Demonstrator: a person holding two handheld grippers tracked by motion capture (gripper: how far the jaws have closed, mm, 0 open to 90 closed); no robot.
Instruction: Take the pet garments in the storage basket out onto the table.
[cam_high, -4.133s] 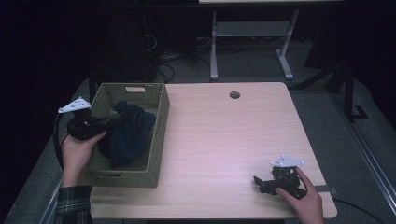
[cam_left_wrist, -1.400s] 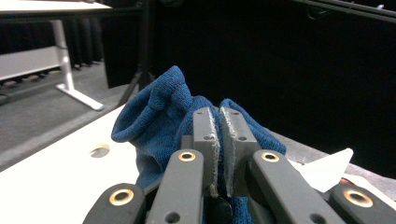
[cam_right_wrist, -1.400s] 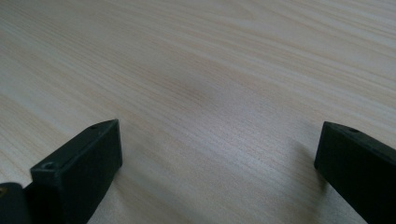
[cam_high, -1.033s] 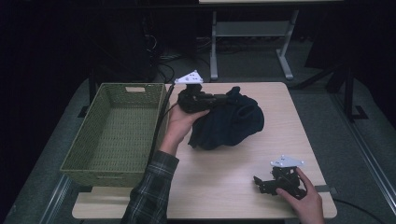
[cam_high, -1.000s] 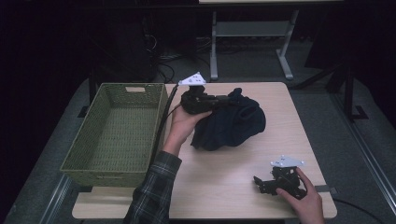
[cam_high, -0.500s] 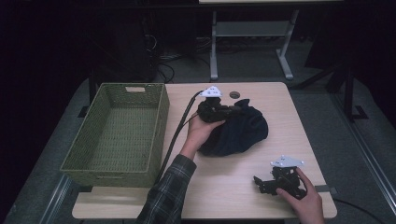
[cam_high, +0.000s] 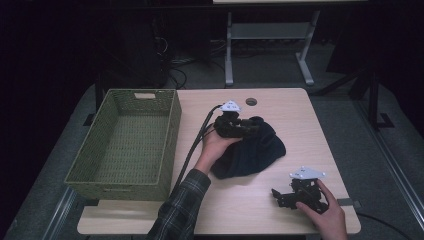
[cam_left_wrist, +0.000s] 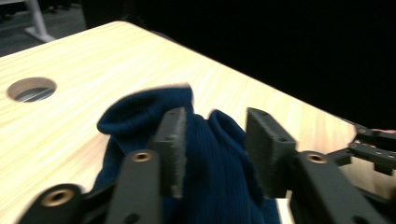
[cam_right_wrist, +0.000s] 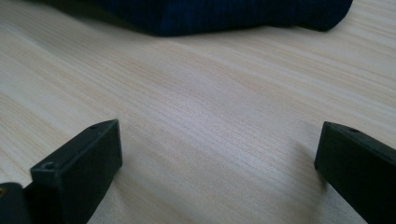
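Table (cam_high: 310, 120), garment (cam_high: 252, 152) beside basket (cam_high: 125, 145)

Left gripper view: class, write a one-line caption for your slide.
Left gripper jaws just opening, apart around a dark blue garment lying on the wooden table.

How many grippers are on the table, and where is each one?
2. The left gripper is at the dark blue cloth mid-table; the right gripper rests near the front right edge.

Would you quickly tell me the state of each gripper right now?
Left gripper: open, jaws have just been opening; dark blue ribbed cloth garment lies loose between them.
Right gripper: open, holding nothing, low over the pale wooden table.
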